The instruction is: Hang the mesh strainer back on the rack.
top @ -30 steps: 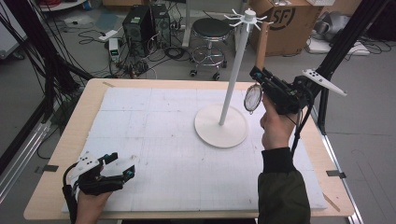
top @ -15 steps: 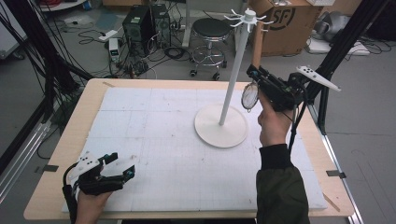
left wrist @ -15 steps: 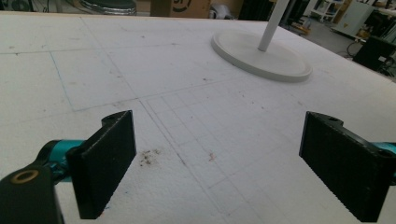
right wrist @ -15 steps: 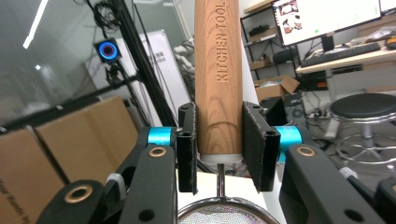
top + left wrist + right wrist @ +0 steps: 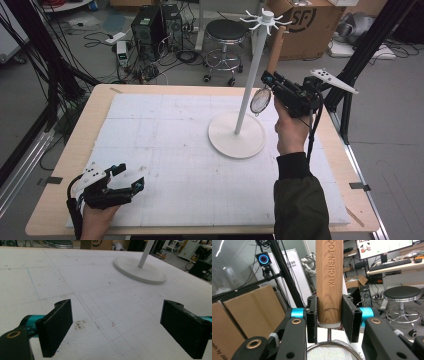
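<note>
A sieve with a round mesh bowl (image 5: 260,100) and a wooden handle (image 5: 276,47) hangs upright, handle up, in my right gripper (image 5: 270,80). That gripper is shut on the lower end of the wooden handle (image 5: 329,282), with the mesh (image 5: 330,353) just below the jaws. It is held right beside the white pole (image 5: 252,75) of a hook stand, below the hooks (image 5: 265,19) at the top. The stand's round base (image 5: 236,135) rests on the white mat. My left gripper (image 5: 131,181) lies at the table's front left, open with nothing between the jaws (image 5: 117,325).
The stand's base (image 5: 138,271) lies far ahead of my left gripper. Behind the table stand a stool (image 5: 225,32), a cardboard box (image 5: 310,25), computer towers (image 5: 155,22) and loose cables. Black frame struts (image 5: 360,55) rise at the right edge.
My right gripper has edged the sieve slightly left, closer to the pole. The left gripper has stayed put.
</note>
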